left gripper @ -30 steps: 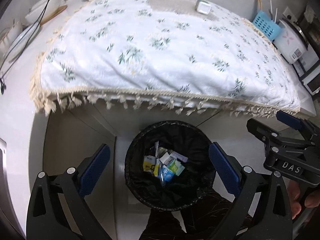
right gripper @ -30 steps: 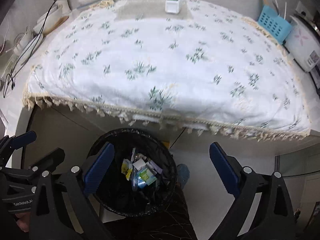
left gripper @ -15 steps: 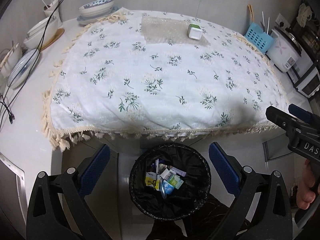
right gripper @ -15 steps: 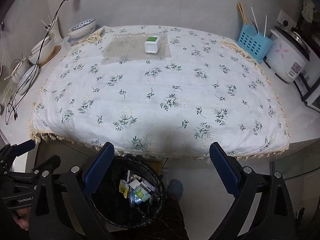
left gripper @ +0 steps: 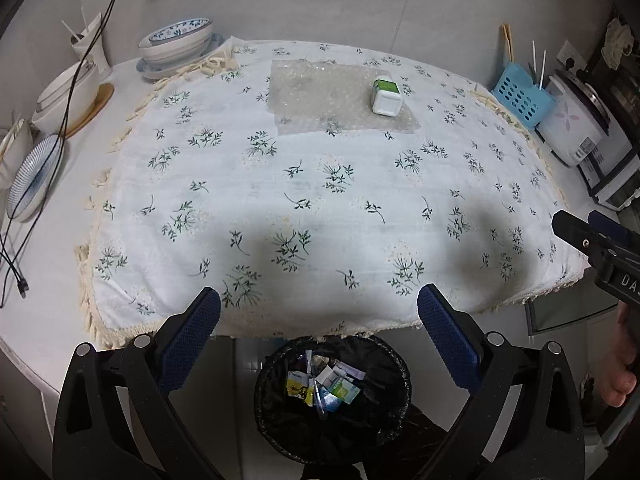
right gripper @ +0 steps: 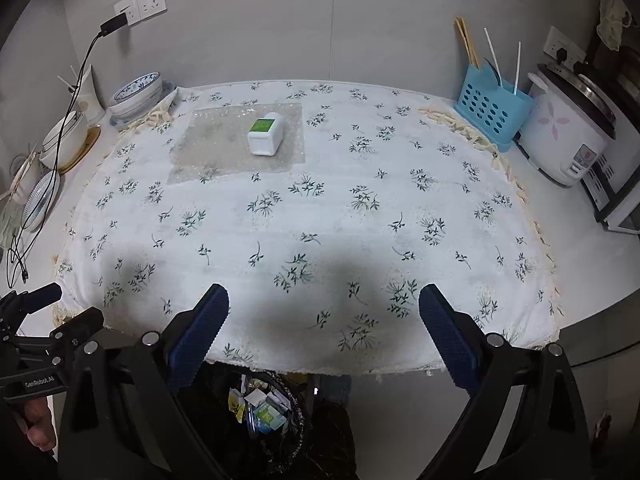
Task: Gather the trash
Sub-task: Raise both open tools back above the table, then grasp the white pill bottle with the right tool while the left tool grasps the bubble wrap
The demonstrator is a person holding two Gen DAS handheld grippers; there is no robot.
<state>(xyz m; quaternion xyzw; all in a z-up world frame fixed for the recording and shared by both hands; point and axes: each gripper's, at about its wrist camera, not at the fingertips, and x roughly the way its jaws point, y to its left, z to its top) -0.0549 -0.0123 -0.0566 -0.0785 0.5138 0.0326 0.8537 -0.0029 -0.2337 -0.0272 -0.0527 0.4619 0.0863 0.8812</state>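
A white bottle with a green label (left gripper: 386, 98) (right gripper: 266, 134) lies on a sheet of bubble wrap (left gripper: 320, 98) (right gripper: 224, 144) at the far side of the flowered tablecloth (left gripper: 320, 208) (right gripper: 320, 220). A black-lined trash bin (left gripper: 276, 408) (right gripper: 298, 412) with several wrappers inside stands on the floor below the table's near edge. My left gripper (left gripper: 318, 330) is open and empty above the bin. My right gripper (right gripper: 323, 330) is open and empty over the table's near edge. Each gripper shows at the edge of the other's view.
Stacked bowls and plates (left gripper: 176, 46) (right gripper: 136, 94) and a black cable (left gripper: 64, 120) sit at the left. A blue utensil basket (left gripper: 520, 98) (right gripper: 494, 110) and a rice cooker (left gripper: 576, 120) (right gripper: 568, 132) stand at the right.
Both grippers have risen and tilted up from the bin toward the table. The bin has dropped low in both views and the far wall has come into sight.
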